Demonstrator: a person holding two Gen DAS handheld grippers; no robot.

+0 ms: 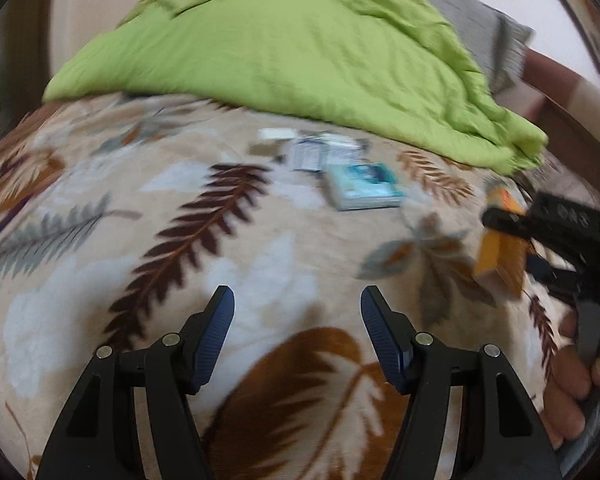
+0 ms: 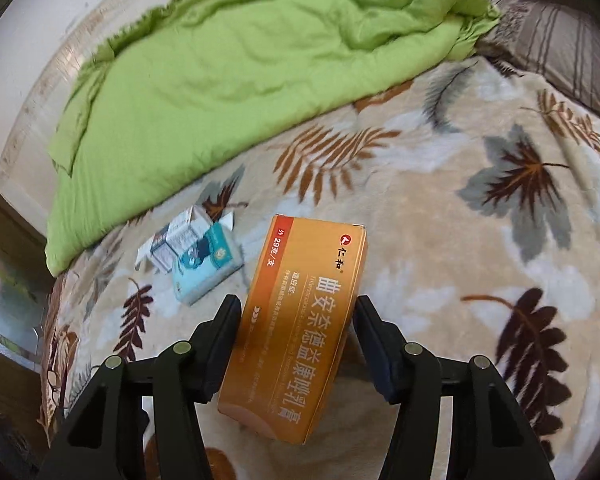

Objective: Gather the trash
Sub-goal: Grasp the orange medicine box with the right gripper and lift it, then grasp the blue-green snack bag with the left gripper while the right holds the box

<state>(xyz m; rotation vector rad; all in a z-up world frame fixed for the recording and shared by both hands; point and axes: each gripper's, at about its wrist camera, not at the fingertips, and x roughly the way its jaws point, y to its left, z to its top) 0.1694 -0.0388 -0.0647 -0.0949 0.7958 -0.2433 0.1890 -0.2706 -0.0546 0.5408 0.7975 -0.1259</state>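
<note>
Trash is partly gathered: the right gripper (image 2: 296, 312) has its fingers clamped on an orange carton (image 2: 300, 320), held above the bed (image 2: 440, 240). The left gripper (image 1: 297, 300) hangs open and empty. A teal packet (image 1: 364, 186) and white boxes (image 1: 312, 152) remain on the leaf-print blanket (image 1: 140, 200), apparently next.

A crumpled green quilt (image 2: 236, 80) lies on the leaf-patterned blanket (image 2: 440, 240), beside a striped pillow (image 2: 560, 52).
</note>
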